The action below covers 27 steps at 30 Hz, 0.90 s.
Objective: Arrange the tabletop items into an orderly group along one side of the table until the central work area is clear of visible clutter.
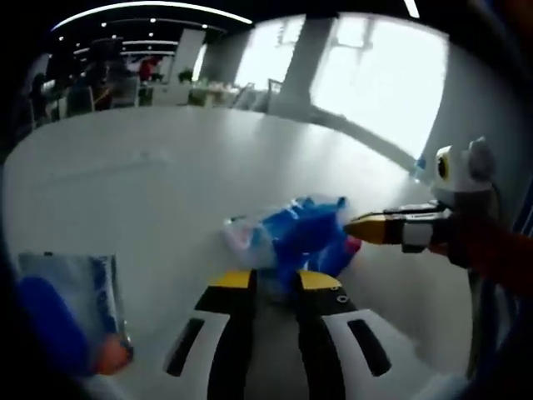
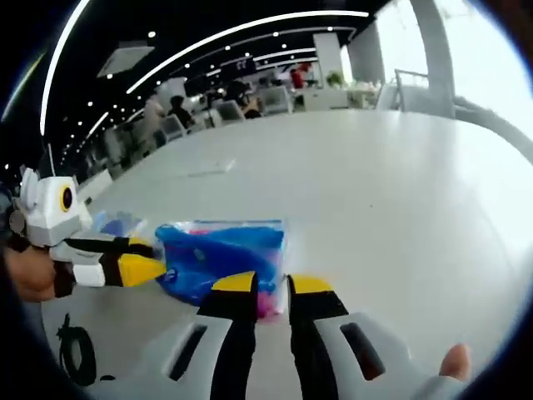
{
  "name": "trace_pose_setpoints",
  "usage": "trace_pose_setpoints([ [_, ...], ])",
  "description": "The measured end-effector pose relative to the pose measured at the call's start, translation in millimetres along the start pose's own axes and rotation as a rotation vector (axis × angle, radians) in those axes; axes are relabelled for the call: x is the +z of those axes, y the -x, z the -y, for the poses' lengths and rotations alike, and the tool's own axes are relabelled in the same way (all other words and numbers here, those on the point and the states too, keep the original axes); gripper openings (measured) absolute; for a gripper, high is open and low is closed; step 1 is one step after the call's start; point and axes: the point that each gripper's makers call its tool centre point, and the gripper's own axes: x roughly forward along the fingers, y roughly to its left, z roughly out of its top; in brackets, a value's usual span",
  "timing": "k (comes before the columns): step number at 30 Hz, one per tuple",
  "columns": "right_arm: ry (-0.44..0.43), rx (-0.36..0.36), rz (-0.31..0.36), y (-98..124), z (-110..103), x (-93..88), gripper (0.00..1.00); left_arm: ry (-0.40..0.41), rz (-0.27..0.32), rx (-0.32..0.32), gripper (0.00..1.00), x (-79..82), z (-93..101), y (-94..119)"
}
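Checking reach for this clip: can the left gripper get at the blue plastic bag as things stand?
Probably yes. The blue plastic bag lies right ahead of the left gripper, at its fingertips, with nothing between. The right gripper meets the bag from the side but doesn't block the way.

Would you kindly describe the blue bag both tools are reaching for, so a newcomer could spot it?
On the white table, look between the two yellow-tipped tools. The blue plastic bag lies there, crumpled, with pink showing at one edge, unlike the paler flat packet lying apart from it.
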Motion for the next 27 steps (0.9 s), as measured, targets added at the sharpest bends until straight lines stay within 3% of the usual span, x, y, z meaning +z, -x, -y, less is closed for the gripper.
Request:
trace_pose_setpoints([
  [10, -0.026, -0.005, 0.027, 9.3, -3.7, 1.6, 0.04, -0.004, 0.011, 0.018, 0.04, 6.0, -1.0, 10.7],
  [19, -0.011, 0.027, 0.059, 20.6, -32.4, 11.6, 0.04, -0.072, 0.034, 0.045, 0.03, 16.9, -3.6, 42.6],
  [27, 0.001, 0.054, 0.050, 20.7, -47.1, 8.5, 0.04, -0.072, 0.017, 0.068, 0.03, 4.8, -11.8, 55.0],
])
